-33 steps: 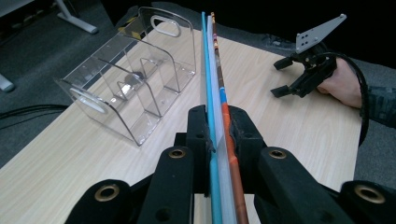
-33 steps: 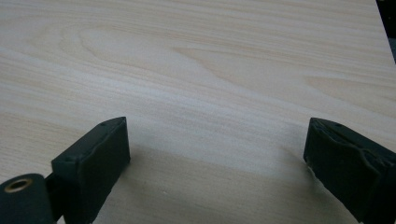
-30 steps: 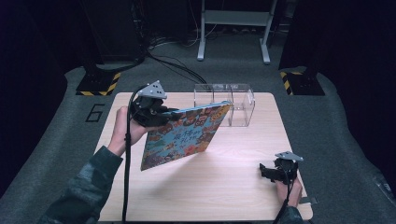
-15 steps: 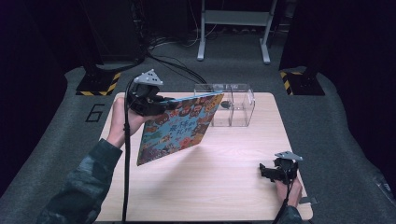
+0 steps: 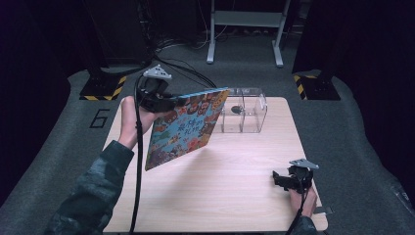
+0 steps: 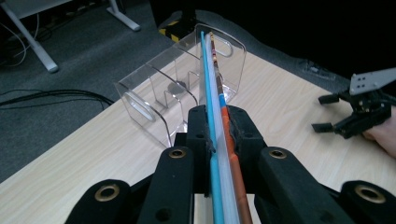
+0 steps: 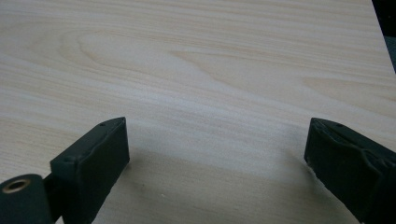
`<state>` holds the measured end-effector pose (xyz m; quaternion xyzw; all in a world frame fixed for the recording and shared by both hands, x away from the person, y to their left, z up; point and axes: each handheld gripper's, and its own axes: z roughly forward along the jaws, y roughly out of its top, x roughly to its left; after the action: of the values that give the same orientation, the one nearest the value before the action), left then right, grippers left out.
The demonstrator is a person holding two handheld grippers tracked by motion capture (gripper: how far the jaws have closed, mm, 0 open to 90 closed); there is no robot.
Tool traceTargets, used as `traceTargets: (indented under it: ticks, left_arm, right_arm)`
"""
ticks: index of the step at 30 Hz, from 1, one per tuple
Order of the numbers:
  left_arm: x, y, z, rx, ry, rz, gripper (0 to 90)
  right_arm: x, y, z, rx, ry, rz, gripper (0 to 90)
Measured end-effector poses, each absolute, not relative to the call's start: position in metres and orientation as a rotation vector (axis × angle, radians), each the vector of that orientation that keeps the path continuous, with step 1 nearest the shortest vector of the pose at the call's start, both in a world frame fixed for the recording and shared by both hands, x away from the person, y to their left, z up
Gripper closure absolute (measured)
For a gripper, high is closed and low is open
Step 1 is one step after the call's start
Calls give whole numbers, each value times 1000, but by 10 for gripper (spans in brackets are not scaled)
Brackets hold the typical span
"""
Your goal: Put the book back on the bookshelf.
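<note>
A thin picture book (image 5: 186, 128) with a colourful cover hangs tilted over the left half of the wooden table (image 5: 235, 196). My left gripper (image 5: 169, 103) is shut on its upper left edge. In the left gripper view the black pads (image 6: 198, 128) press the book's edge (image 6: 208, 74), which points at a clear plastic rack (image 6: 159, 93). The rack (image 5: 247, 112) stands at the table's far middle, and the book's far corner overlaps it in the high view. My right gripper (image 5: 280, 179) rests at the front right, open (image 7: 215, 158), with bare wood between its jaws.
A small dark object (image 5: 236, 108) lies inside the rack. Cables (image 5: 191, 73), a desk frame's legs (image 5: 244, 29) and yellow-black striped feet (image 5: 100, 88) are on the floor behind the table. The other gripper (image 6: 338, 114) shows far right in the left gripper view.
My left hand has carried the book up and toward the far edge of the table, bringing its far corner in front of the rack. The right gripper has stayed put.
</note>
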<state>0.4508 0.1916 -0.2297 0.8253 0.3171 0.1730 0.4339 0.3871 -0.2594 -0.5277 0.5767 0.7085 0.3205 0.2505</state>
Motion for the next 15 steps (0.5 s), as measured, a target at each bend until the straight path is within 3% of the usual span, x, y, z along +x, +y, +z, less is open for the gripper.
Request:
traceTargets:
  ticks: [15]
  left_arm:
    - [471, 169, -225, 1973, 865, 469, 810]
  right_arm:
    - [387, -260, -528, 1564, 1929, 876, 65]
